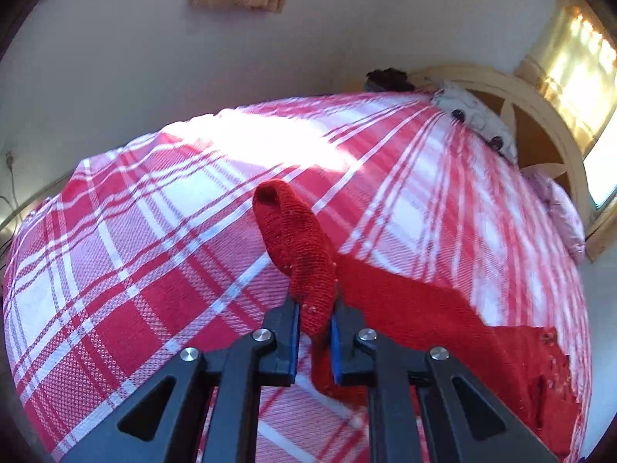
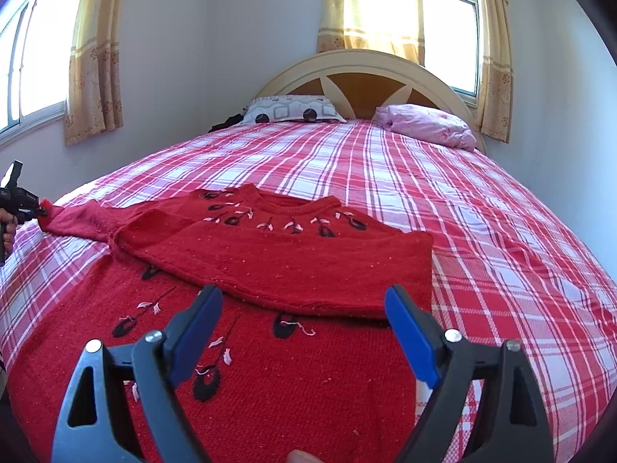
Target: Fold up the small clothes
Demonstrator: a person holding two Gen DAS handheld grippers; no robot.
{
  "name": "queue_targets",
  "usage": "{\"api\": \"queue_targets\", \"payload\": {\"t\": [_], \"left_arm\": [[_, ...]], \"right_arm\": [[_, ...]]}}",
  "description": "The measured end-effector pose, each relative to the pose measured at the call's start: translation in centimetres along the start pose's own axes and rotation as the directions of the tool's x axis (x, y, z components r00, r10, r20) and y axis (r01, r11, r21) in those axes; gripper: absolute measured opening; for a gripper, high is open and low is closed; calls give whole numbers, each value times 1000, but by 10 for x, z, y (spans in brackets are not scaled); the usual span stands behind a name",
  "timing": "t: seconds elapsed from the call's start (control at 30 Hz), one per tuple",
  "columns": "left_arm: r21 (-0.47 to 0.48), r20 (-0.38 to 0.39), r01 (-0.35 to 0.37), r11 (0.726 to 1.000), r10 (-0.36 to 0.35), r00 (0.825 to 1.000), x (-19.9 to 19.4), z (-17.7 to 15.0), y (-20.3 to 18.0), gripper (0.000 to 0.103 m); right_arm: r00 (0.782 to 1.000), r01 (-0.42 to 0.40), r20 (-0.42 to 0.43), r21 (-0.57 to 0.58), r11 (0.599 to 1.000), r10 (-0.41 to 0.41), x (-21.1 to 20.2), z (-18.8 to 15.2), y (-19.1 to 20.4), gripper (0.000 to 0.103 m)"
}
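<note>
Nearest the right wrist camera, the right gripper (image 2: 304, 332) hovered with its blue-padded jaws spread wide and nothing between them, just above a red sweater (image 2: 270, 386).

Largest in view was the bed (image 2: 501, 231), covered by a red and white plaid bedspread (image 1: 135, 270) and ending at a rounded cream and brown headboard (image 2: 362, 73) against the far wall. Yellow curtains (image 2: 370, 4) hung at the windows behind the headboard and to the left.

The sweater lay spread on the near part of the bedspread, with black and white flower shapes stitched across its front. Its right-hand side had been folded inward across the body, so a plain red panel lay over the chest below the round collar. One sleeve (image 2: 77, 223) stretched out toward the left edge of the bed.

A patterned grey pillow (image 2: 293, 110) and a pink pillow (image 2: 428, 125) rested at the head of the bed, apart from each other, well away from the sweater.

In the left wrist view, the left gripper (image 1: 314, 328) had its jaws pinching the end of the sleeve (image 1: 300, 243), whose cuff stood up past the jaws above the bedspread. The right wrist camera showed that gripper (image 2: 42, 211) small at the far left, gripping the sleeve tip.
</note>
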State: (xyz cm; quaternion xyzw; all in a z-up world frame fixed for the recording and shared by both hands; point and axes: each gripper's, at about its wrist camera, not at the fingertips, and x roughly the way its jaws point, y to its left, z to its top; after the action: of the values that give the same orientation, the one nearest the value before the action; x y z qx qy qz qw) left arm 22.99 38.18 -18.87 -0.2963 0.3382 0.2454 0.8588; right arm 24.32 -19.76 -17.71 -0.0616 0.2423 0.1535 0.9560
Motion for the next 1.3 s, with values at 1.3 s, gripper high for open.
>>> {"api": "queue_targets", "payload": {"t": [1.3], "left_arm": [[334,-328,632,699,-542,773,-81,-181,-412,12]], "right_arm": [[996,33,63,320,947,-56,-34,-29,-85,89]]}}
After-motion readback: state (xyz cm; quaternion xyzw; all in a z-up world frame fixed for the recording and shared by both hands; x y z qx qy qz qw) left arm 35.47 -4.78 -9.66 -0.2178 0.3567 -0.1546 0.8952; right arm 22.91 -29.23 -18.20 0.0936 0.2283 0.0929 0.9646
